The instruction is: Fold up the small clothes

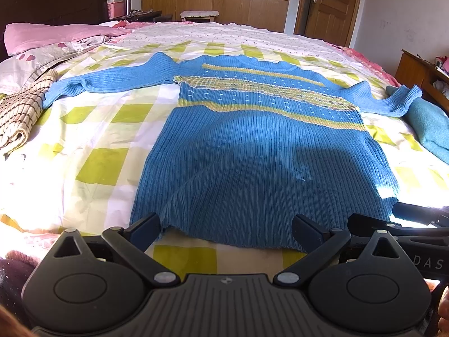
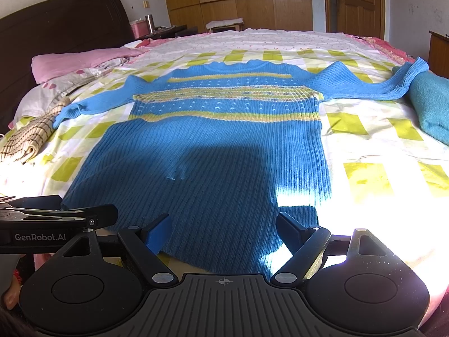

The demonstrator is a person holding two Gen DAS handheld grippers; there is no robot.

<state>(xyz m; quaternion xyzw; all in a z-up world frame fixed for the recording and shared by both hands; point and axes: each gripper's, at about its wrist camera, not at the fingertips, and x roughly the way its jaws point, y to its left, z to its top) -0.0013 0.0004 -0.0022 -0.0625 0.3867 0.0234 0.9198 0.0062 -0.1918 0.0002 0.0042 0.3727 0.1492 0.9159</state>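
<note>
Left wrist view
Sweater position: blue ribbed sweater (image 1: 252,146) lies flat and face up on the checked bedspread (image 1: 98,140), spread across the middle of the bed.
Sweater axis: long axis runs from the hem, nearest the camera, to the neckline at the far end; both sleeves extend sideways, roughly at right angles to the body.
Sleeve ends: one cuff ends beside a folded checked cloth (image 1: 19,115); the other cuff rests against a teal folded garment (image 1: 429,129).
Left gripper (image 1: 227,231): fingers spread wide, holding nothing; the hem edge lies between the two fingertips, close to both pads. Contact with the fabric cannot be confirmed.
Left gripper pose: low over the near bed edge, aimed along the sweater's long axis toward the neckline.
Adjacent device: part of the right gripper (image 1: 407,219) shows at the sweater's hem corner.

Right wrist view
Sweater position: sweater (image 2: 219,151) flat, hem nearest, neckline far, yellow stripes crossing the chest.
Right gripper (image 2: 224,233): fingers wide apart, nothing grasped; both blue pads (image 2: 158,234) flank the hem at its edge.
Right gripper pose: low, level, pointing up the garment's length.
Adjacent device: the left gripper (image 2: 70,219) lies just beside, at the other hem corner.
Background: pink pillow (image 2: 81,61) by the dark headboard (image 2: 64,28).
</note>
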